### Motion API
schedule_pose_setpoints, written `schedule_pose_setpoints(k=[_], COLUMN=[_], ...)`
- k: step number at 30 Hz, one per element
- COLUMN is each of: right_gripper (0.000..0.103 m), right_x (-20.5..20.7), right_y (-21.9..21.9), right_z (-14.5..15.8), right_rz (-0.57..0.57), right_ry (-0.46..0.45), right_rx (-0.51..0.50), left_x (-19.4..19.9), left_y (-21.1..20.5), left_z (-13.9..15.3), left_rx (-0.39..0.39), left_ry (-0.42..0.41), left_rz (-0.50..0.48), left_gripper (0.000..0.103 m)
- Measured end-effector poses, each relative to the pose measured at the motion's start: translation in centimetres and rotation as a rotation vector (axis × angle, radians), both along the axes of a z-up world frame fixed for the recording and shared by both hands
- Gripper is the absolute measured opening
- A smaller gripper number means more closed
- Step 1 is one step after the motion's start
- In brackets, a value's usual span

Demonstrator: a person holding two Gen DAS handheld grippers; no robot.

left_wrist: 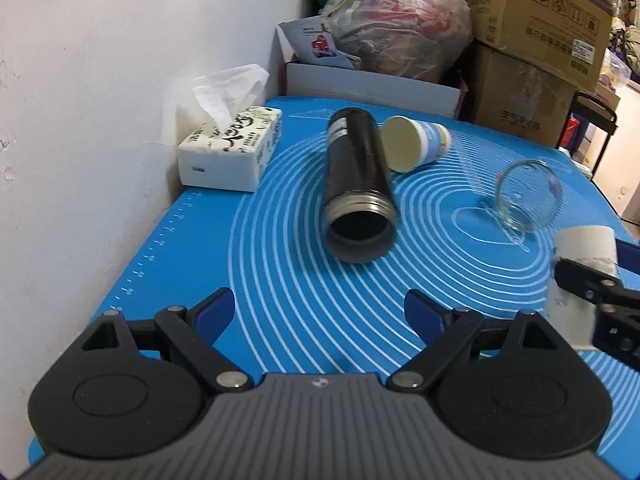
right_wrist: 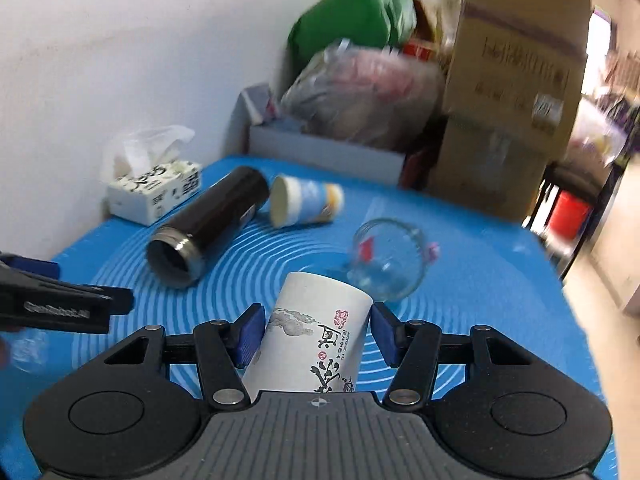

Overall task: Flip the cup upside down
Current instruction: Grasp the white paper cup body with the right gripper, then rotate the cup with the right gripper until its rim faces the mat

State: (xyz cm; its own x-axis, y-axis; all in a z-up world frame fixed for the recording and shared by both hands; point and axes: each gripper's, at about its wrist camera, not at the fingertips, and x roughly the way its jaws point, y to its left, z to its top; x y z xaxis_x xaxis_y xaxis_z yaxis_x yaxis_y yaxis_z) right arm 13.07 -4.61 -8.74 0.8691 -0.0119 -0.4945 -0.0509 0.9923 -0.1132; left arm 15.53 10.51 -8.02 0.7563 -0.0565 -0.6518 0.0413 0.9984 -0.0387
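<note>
- My right tool (right_wrist: pixel 316 334) clamps the white cup (right_wrist: pixel 316 336), tilted above the counter (right_wrist: pixel 480 264) mid-flip.
- My left tool (left_wrist: pixel 320 314) hangs open, empty, near the black flask (left_wrist: pixel 358 184).

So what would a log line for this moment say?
right gripper: around white printed paper cup, contact unclear | left gripper: open, empty
</note>
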Motion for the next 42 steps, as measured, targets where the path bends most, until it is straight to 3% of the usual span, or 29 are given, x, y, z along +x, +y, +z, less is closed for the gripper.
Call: schedule_pose_setpoints(k=[6, 13, 36, 39, 42], right_gripper=[0.055, 0.055, 0.056, 0.063, 0.065], right_x=[-1.5, -3.3, -6.9, -7.0, -7.1], right_y=[-1.2, -1.9, -2.1, -2.2, -2.1], right_z=[-1.9, -3.2, -2.9, -2.9, -2.9], right_rz=[-0.065, -0.079, -0.088, -0.085, -0.083], right_ry=[-0.100, -0.151, -0.064, -0.054, -0.046], right_rx=[-0.031, -0.036, -0.019, -0.019, -0.021], left_x=[-1.2, -1.9, -4.3, -4.7, -5.0], left_y=[-1.5, -2.3, -4.0, -4.4, -4.5], left_z=[-0.2, -0.4, -0.6, -0.7, -0.6], left_rx=[0.005, 0.002, 0.000, 0.010, 0.017], left_ry=[0.007, 0.017, 0.035, 0.039, 0.041], left_rz=[-0.028, -0.028, -0.047, -0.057, -0.061], left_gripper=[0.091, 0.091, 0.091, 0.091, 0.091])
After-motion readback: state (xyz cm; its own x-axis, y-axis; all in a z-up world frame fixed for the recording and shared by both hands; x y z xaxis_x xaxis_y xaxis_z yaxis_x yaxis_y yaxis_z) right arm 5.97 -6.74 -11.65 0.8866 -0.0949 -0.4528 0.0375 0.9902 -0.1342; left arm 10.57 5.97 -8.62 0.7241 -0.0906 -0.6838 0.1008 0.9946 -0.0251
